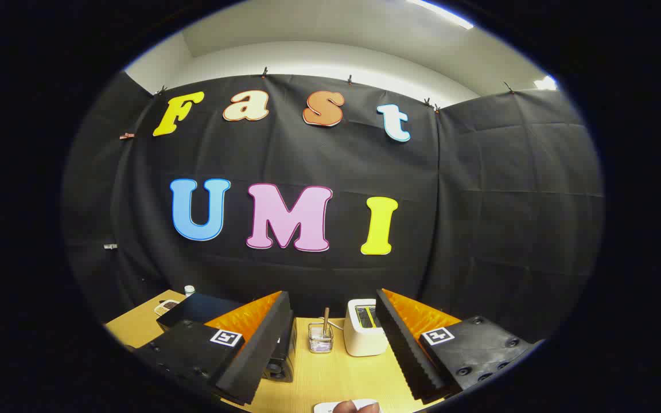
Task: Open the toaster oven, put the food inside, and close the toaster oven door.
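My gripper (333,298) is open, its black and orange fingers (261,338) spread wide with nothing between the pads. The black toaster oven (198,310) stands on the wooden table (330,378) beyond the left finger, which hides most of it; I cannot see how its door stands. Close under the fingers lies a white plate (330,408) with a brownish piece of food (356,406) on it, only its far rim showing.
A white slot toaster (362,335) stands just ahead of the right finger. Beside it is a small wire holder (321,338) with a wooden stick in it. At the table's far left are a small white-capped bottle (189,290) and a flat patterned item (165,308).
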